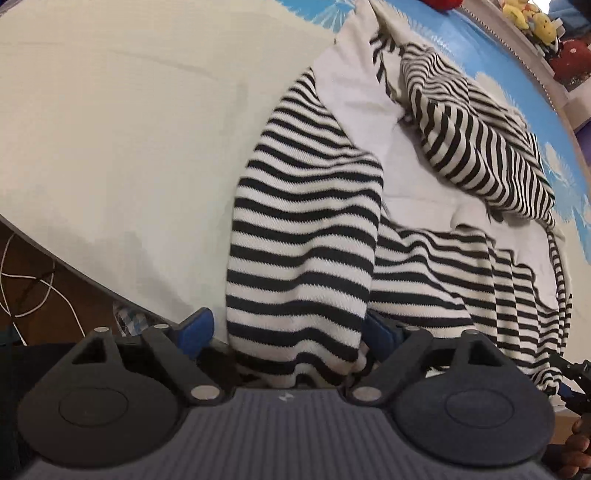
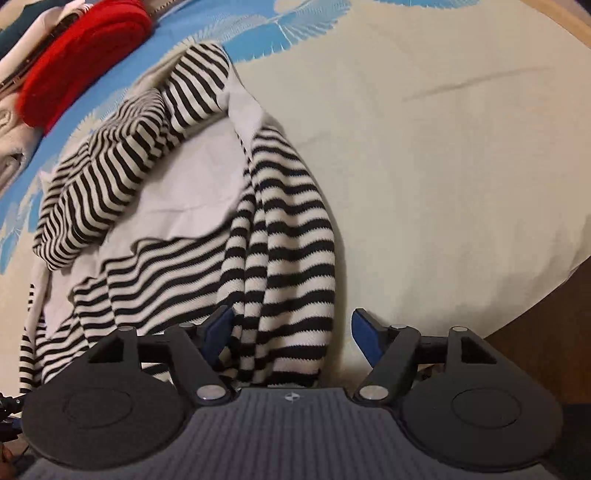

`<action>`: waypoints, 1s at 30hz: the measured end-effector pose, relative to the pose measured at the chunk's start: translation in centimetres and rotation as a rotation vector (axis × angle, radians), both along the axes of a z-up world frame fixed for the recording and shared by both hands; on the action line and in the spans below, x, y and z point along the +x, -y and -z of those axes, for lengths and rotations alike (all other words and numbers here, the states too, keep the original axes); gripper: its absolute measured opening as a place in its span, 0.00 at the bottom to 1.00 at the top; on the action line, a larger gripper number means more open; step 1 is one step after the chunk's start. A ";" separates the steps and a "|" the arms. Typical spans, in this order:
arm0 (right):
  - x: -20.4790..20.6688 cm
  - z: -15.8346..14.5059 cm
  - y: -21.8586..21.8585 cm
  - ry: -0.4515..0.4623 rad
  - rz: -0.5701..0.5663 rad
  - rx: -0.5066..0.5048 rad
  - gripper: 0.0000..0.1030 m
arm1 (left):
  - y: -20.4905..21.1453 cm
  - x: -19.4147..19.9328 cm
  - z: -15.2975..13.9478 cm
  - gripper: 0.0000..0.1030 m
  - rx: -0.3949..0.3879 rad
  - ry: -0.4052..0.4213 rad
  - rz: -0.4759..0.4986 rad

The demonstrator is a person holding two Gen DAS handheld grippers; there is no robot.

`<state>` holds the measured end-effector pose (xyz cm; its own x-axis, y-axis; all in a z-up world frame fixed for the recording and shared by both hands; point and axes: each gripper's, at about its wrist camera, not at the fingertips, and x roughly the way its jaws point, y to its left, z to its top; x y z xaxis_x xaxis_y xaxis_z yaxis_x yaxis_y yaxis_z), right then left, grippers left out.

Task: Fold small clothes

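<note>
A black-and-white striped garment (image 1: 306, 236) with plain white panels lies crumpled on the cream bedsheet (image 1: 129, 129). In the left wrist view a striped sleeve-like fold runs down between the blue pads (image 1: 197, 328) of my left gripper (image 1: 291, 328); the jaws stand wide and the left pad is clear of the cloth. In the right wrist view another striped fold (image 2: 288, 240) hangs between the pads (image 2: 364, 332) of my right gripper (image 2: 291, 330). That pad stands apart from the fabric, and the jaws are wide. A second striped sleeve (image 2: 110, 177) lies bunched at the far left.
The sheet turns blue with white feather prints (image 2: 295, 22) at the far side. A red folded cloth (image 2: 81, 55) and other laundry lie beyond. Plush toys (image 1: 532, 18) line the far edge. The bed's edge and floor cables (image 1: 29, 288) show lower left. A hand (image 1: 580, 439) appears bottom right.
</note>
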<state>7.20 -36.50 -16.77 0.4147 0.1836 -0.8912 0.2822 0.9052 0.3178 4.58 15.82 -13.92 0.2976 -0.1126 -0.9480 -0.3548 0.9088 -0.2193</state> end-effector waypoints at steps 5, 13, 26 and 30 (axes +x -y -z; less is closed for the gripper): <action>-0.1 -0.1 -1.0 0.019 -0.059 -0.026 0.54 | 0.9 0.0 0.6 0.59 0.077 -0.017 0.067; -2.0 -4.0 1.1 0.158 0.002 0.082 0.08 | 0.0 -1.5 -3.0 0.08 0.000 0.133 0.050; -1.5 -1.2 1.5 0.026 0.028 0.057 0.40 | -0.8 -1.1 -0.3 0.37 -0.069 -0.002 -0.015; -1.2 -0.3 0.8 0.006 0.011 0.075 0.48 | -1.4 -1.3 0.1 0.45 -0.063 -0.018 -0.040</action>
<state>5.99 -37.33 -16.50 0.4223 0.2447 -0.8728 0.2903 0.8757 0.3859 3.33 17.22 -14.00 0.2861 -0.1606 -0.9447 -0.3954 0.8782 -0.2690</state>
